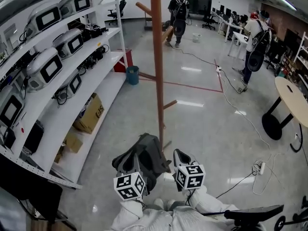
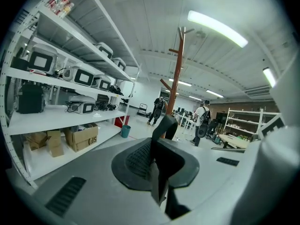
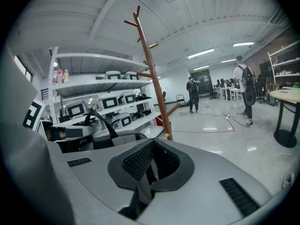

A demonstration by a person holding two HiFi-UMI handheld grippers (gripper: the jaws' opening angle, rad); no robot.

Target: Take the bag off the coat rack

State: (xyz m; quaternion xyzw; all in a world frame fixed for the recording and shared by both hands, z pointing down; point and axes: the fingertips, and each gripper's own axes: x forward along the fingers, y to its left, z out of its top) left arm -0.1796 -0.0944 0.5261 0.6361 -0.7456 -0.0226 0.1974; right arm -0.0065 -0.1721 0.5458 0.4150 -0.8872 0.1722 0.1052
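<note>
The dark grey bag [image 1: 146, 154] hangs low in front of me, beside the foot of the brown wooden coat rack [image 1: 157, 71]; it is on none of the pegs. My left gripper [image 1: 126, 163] is shut on a black strap [image 2: 167, 124] of the bag, which runs up out of its jaws [image 2: 158, 175]. On the bag's right side, my right gripper [image 1: 179, 155] is also shut on a strap [image 3: 139, 194] that drops from its jaws [image 3: 148, 168]. In the right gripper view the bag's body [image 3: 105, 137] shows at the left.
White shelves [image 1: 91, 109] with several white devices and cardboard boxes [image 1: 89, 114] run along the left. A blue bin [image 1: 132, 74] stands behind the rack. Cables and a power strip [image 1: 260, 167] lie on the floor at right, near a round table [image 1: 291, 97]. People [image 1: 252, 40] stand far back.
</note>
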